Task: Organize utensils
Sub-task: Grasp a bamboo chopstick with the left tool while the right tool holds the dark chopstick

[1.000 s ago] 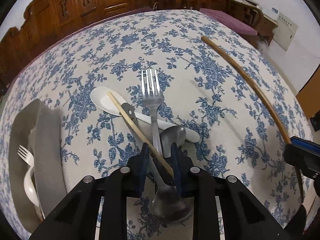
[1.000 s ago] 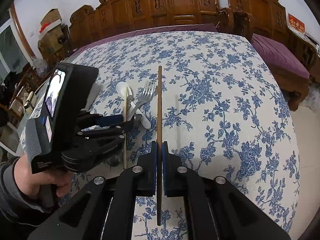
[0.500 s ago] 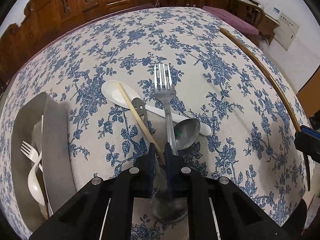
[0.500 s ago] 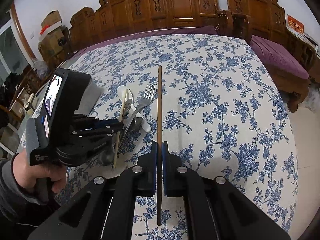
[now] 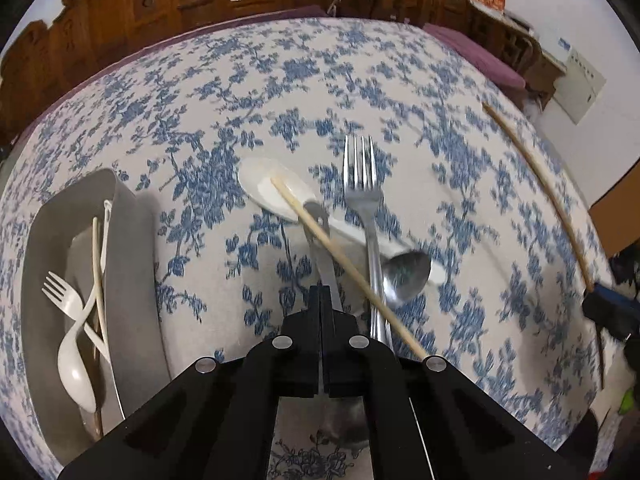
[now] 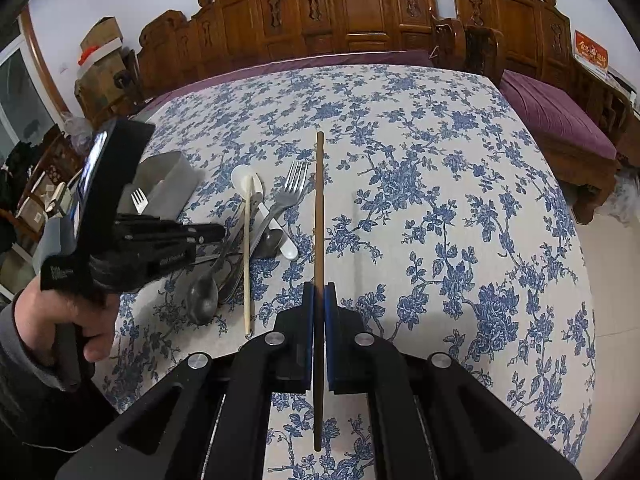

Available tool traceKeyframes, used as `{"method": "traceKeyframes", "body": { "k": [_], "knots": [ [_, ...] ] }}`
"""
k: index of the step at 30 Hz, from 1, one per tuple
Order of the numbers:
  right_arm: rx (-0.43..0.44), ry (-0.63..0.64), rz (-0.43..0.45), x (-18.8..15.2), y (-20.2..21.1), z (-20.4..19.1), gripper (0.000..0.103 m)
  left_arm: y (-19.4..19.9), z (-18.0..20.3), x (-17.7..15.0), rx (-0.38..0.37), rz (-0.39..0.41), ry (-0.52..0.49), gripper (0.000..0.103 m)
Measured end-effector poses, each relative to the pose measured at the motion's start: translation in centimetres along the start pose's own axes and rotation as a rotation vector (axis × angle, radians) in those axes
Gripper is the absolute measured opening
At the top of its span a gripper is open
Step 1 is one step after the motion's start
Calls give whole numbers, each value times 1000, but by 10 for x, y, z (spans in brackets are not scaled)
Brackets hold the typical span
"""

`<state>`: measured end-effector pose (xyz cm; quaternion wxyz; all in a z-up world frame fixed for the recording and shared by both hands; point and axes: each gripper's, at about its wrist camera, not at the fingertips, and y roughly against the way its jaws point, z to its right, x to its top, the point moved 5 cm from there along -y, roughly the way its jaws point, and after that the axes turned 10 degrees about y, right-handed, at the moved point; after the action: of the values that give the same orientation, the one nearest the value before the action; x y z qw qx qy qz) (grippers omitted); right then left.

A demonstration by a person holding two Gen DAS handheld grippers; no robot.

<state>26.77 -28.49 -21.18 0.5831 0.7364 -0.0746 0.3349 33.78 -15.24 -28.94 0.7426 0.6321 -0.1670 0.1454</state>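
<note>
A pile of utensils lies on the flowered tablecloth: a white plastic spoon (image 5: 276, 193), a metal fork (image 5: 362, 184), a small metal spoon (image 5: 406, 276), a pale chopstick (image 5: 344, 262) and a large metal spoon (image 6: 203, 294). My left gripper (image 5: 325, 296) is shut on the flat handle (image 5: 318, 224) of the large metal spoon. My right gripper (image 6: 319, 292) is shut on a dark brown chopstick (image 6: 319, 200) and holds it above the cloth, right of the pile. That chopstick shows at the right in the left wrist view (image 5: 536, 184).
A grey organizer tray (image 5: 132, 264) stands left of the pile with a white plastic fork (image 5: 64, 296), a white spoon and pale sticks in it. Carved wooden chairs (image 6: 352, 8) line the far table edge. A purple bench (image 6: 556, 120) is at the right.
My left gripper has closed from open onto the metal spoon's handle and shifted a little left. My right gripper has held the dark chopstick steady.
</note>
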Motion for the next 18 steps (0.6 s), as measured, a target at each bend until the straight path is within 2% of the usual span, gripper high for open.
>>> {"method": "traceKeyframes", "body": {
  "k": [3,5,9,11,18],
  "knots": [
    [-2,-2,-2,-1,-1,2,6,0,5,5,-17,4,14,2],
    [-4,-5,-3,-1,-1,3,6,-3,11,7,-27,-7,17,7],
    [-7,-11,-4,-2,-2,5,6,-11,22,5,-7,-34,14,14],
    [-6,-13,-2,-1,-1,6,6,-16,25,6,37,-41,5,16],
    [-9,-16,-2,-1,0,6,6,-22,27,14,84,-66,16,16]
  ]
}}
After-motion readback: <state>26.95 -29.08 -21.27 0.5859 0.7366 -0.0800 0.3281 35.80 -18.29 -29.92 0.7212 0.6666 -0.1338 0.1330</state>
